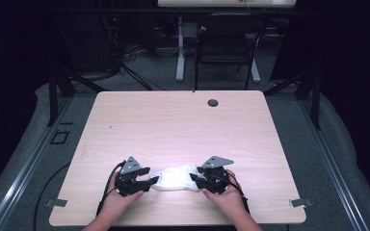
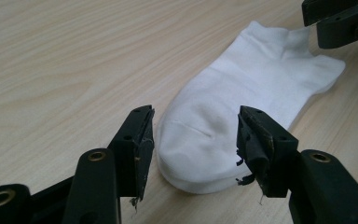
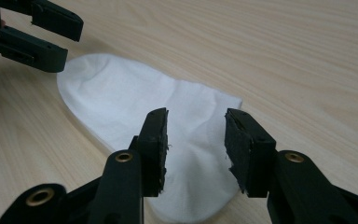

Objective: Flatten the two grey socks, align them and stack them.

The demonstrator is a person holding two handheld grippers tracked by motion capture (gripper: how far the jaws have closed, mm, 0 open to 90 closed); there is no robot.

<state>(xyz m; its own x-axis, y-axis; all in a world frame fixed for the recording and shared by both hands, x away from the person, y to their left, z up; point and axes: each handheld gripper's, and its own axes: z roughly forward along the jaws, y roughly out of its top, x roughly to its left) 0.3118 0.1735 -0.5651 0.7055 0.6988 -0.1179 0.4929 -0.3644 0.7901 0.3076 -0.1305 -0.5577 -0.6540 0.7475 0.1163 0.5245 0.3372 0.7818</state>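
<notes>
A white ankle sock (image 1: 176, 177) lies flat on the wooden table (image 1: 173, 125), near its front edge. My left gripper (image 1: 150, 182) sits at the sock's toe end, open, its jaws straddling the toe (image 2: 200, 140) without closing on it. At the cuff end my right gripper (image 1: 196, 179) is open too, with the cuff (image 3: 196, 140) between its jaws. In the left gripper view the right gripper (image 2: 340, 21) shows at the top right. The left gripper (image 3: 32, 32) appears at the top left of the right gripper view.
The table has a round cable hole (image 1: 213, 102) near its far edge. Behind the table stand a black chair (image 1: 226, 43) and a white desk leg (image 1: 180, 48). Metal floor rails (image 1: 24, 163) run along both sides.
</notes>
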